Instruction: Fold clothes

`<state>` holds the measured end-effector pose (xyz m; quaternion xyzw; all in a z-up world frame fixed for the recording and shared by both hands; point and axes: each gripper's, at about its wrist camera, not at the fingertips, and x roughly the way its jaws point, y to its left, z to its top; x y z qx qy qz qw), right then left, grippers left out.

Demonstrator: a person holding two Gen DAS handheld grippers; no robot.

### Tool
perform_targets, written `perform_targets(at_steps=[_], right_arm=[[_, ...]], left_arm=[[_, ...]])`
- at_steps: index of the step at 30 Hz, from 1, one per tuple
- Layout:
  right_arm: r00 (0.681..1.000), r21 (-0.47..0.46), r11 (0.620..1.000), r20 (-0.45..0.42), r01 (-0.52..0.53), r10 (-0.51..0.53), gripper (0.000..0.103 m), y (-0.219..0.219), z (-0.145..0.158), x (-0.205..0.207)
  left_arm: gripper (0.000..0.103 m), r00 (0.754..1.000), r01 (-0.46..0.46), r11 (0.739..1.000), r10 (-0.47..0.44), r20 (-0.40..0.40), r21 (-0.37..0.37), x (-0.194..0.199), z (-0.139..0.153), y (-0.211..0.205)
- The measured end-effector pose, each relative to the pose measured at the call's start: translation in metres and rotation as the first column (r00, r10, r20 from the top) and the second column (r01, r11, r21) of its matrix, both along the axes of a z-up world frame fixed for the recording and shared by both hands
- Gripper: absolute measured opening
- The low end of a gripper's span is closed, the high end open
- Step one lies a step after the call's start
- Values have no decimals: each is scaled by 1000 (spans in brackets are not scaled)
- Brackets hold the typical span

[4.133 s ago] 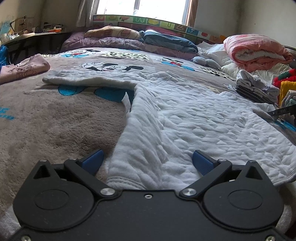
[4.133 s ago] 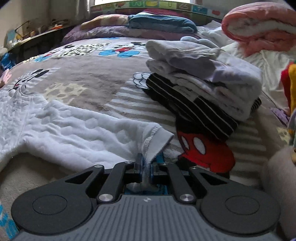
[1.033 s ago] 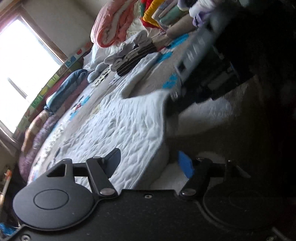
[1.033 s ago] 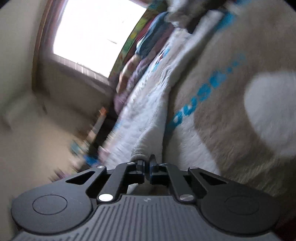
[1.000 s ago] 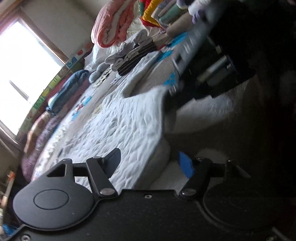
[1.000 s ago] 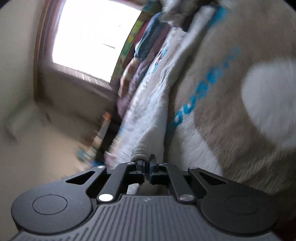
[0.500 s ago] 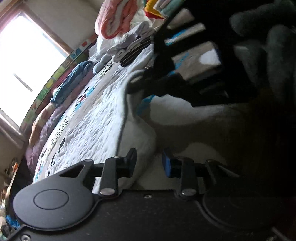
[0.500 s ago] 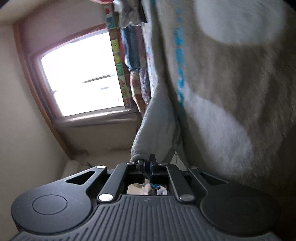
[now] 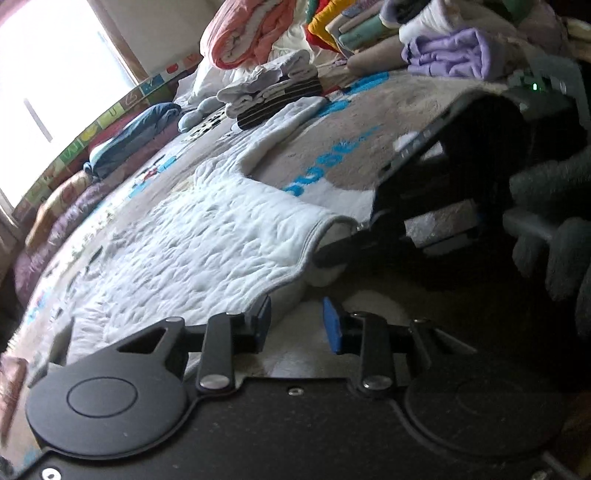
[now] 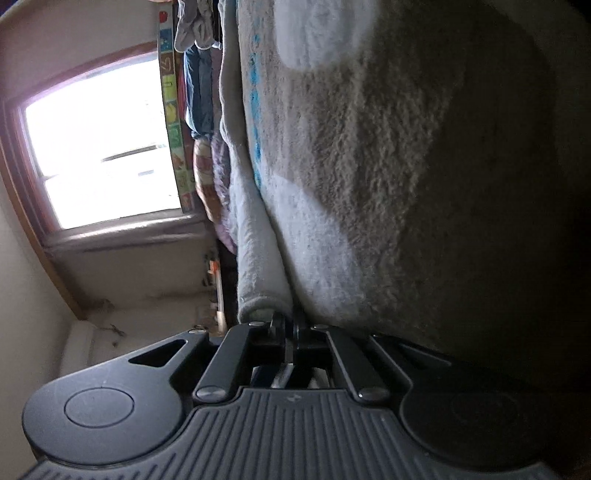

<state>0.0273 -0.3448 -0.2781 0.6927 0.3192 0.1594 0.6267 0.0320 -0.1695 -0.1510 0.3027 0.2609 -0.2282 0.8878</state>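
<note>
The left claw sits with its blue-padded fingers a narrow gap apart, holding nothing, its left finger at the near hem of a white quilted garment. The right claw is closed tight on that same hem, gripping the rolled edge of the garment; from the left wrist camera the right claw appears as a dark shape at the hem's lifted corner, with a grey-gloved hand behind it. The garment lies spread flat across a bed covered by a fuzzy beige blanket with blue lettering, one sleeve reaching toward a stack of folded black-and-white striped clothes. Beyond it rest a rolled pink quilt, a lilac bundle and pillows beneath a bright window.
</note>
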Motion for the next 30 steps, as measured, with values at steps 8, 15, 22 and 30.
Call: perform_targets(at_steps=[8, 15, 22, 30], right_arm=[[998, -172, 984, 34, -45, 51, 16, -24, 27, -13], [975, -462, 886, 213, 50, 56, 18, -33, 77, -6], [966, -699, 714, 210, 41, 151, 26, -14, 86, 42], [986, -524, 851, 157, 35, 56, 9, -38, 58, 44]], left_arm=[[31, 1000, -29, 997, 28, -9, -73, -2, 5, 13], [31, 990, -139, 963, 141, -8, -232, 11, 20, 26], [31, 948, -312, 882, 262, -183, -353, 37, 6, 49], [32, 901, -424, 776, 411, -136, -466, 22, 26, 111]])
